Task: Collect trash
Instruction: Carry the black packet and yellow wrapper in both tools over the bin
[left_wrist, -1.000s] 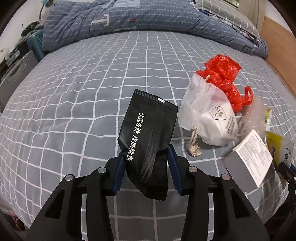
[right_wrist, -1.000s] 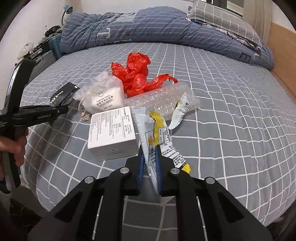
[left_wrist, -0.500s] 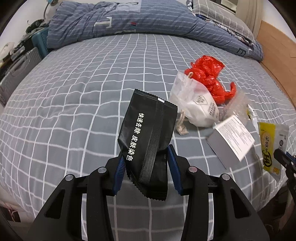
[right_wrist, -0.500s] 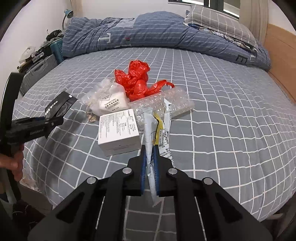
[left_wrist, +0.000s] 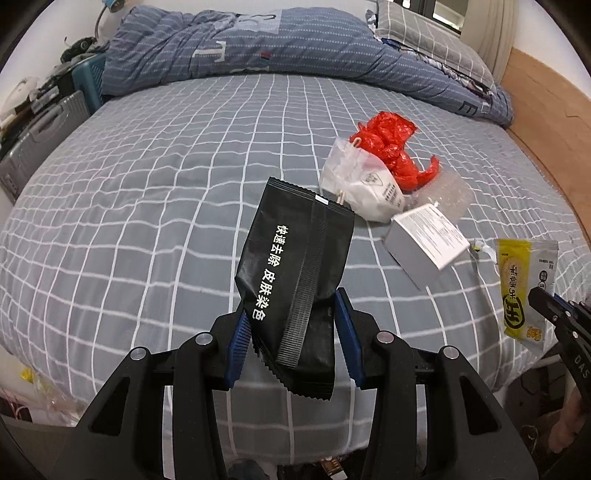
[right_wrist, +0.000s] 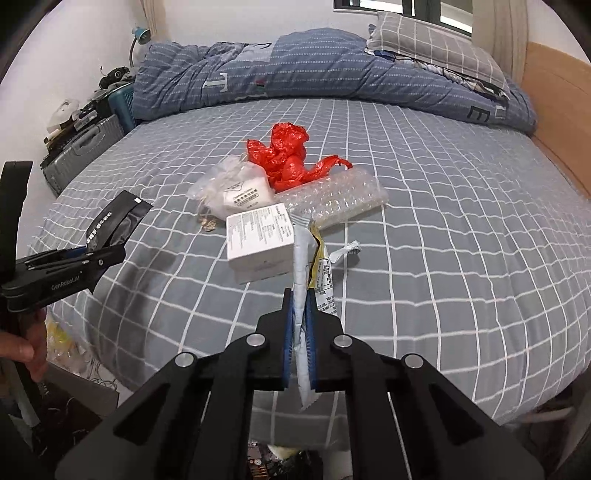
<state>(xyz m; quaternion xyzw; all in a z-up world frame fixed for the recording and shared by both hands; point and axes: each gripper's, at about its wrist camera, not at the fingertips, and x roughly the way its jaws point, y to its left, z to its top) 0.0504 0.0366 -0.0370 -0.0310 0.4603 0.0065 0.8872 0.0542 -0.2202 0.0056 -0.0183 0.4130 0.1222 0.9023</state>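
Black and glossy, the sachet (left_wrist: 295, 273) in the left tool (left_wrist: 293, 336) has saw-toothed end seams, a ribbed strip down its back and a column of white Chinese characters. The blue pads (left_wrist: 236, 343) stand partly apart and press on its lower half, so it sticks up above the bed (left_wrist: 147, 184). In the right wrist view the same sachet (right_wrist: 114, 221) juts from the left tool (right_wrist: 88, 254) at the left edge, with a hand (right_wrist: 22, 343) below it.

Pinched almost edge-on in the right tool (right_wrist: 300, 332) is a flat yellow packet (right_wrist: 301, 266), pale on its back, with printed text on the face; the pads are fully closed on it. From the left wrist view the packet (left_wrist: 522, 291) shows its yellow front with bold dark lettering, hanging off the bed's near right corner at the tip of the right tool (left_wrist: 550, 306).

Still lying on the bed, in one cluster, are a crumpled red plastic bag (right_wrist: 288, 155), a clear drawstring pouch (right_wrist: 236, 188) with a white folded item inside and a cord, a sheet of bubble wrap (right_wrist: 340, 195), and a white carton (right_wrist: 258, 240) with fine print on top. The pouch touches the red bag, the carton sits just in front of the pouch and the bubble wrap. A small torn strip (right_wrist: 345, 251) lies just right of the carton.

The sheet is grey cloth with a white grid. A blue striped duvet (right_wrist: 295, 70) is bunched along the far side, a grey checked pillow (right_wrist: 424, 48) behind it.
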